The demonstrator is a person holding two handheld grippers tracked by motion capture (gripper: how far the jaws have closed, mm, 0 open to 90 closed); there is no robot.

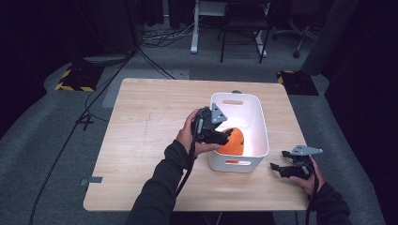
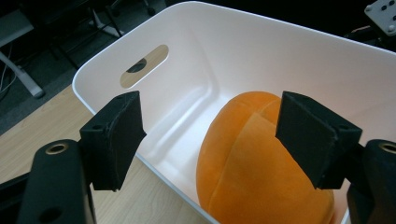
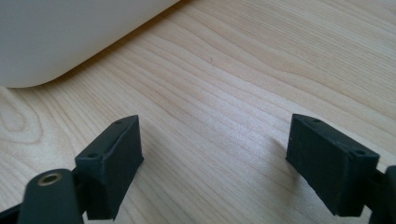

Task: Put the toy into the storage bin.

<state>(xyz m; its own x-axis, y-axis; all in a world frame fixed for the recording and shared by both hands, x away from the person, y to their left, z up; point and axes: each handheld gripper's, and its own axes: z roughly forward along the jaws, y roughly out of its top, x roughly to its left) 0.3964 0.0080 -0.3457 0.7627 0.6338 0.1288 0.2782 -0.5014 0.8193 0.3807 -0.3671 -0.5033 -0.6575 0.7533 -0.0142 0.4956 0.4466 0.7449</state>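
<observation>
one orange plush (image 2: pixel 261 172), white bin (image 2: pixel 261 56), no lettering

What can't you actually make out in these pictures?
- Orange plush thing: its lower part is cut off by the bottom edge of the left gripper view; in the high view the left gripper covers part of it.
- White bin: just one corner shows in the right gripper view.
- Room behind the table: too dark.

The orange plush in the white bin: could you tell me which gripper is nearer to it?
Left. The left gripper hovers open right over the orange plush; the right gripper rests outside the white bin.
</observation>
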